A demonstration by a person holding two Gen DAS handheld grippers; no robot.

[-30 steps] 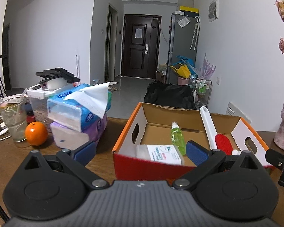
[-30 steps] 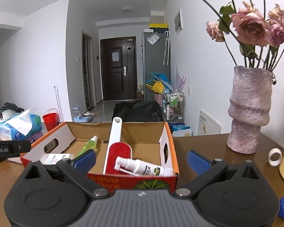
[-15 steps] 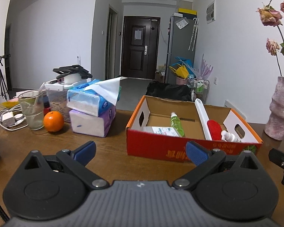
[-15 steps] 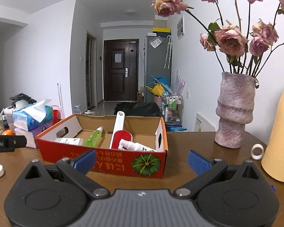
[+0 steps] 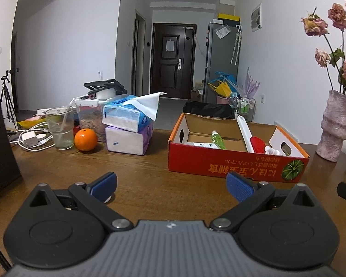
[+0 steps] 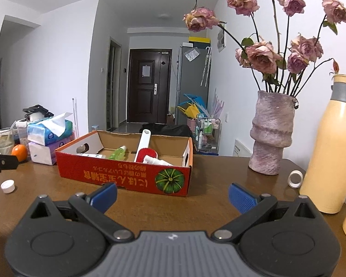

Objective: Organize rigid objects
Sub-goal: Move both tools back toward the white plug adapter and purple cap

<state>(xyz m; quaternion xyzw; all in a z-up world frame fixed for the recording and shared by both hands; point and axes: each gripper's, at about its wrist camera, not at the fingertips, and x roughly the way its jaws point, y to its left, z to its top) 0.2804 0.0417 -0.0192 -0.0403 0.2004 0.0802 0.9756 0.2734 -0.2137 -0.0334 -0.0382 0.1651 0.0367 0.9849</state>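
Our left gripper (image 5: 170,185) hangs low over the brown counter (image 5: 150,175), its blue pads spread wide with nothing between them. Our right gripper (image 6: 171,195) does the same, spread apart and empty.

Just beyond both sits the red cardboard box (image 6: 126,176), open at the top, with a pumpkin picture on its near wall. Inside it we see a green bottle (image 6: 118,152) lying flat, a white-handled brush with red bristles (image 6: 143,149) leaning on the far wall, a white spray bottle (image 6: 156,161) toward the right end, and a flat white packet (image 5: 201,145) at the left end.

Left of the box, two tissue packs (image 5: 129,129) are stacked, then an orange (image 5: 85,139) just beside a clear glass cup (image 5: 60,130). A small white cap (image 6: 7,186) lies alone on the counter near our left side.

Right of the box stands a pinkish vase (image 6: 272,133) of dried roses, then a white tape ring (image 6: 295,179) touching a tall cream flask (image 6: 329,143).
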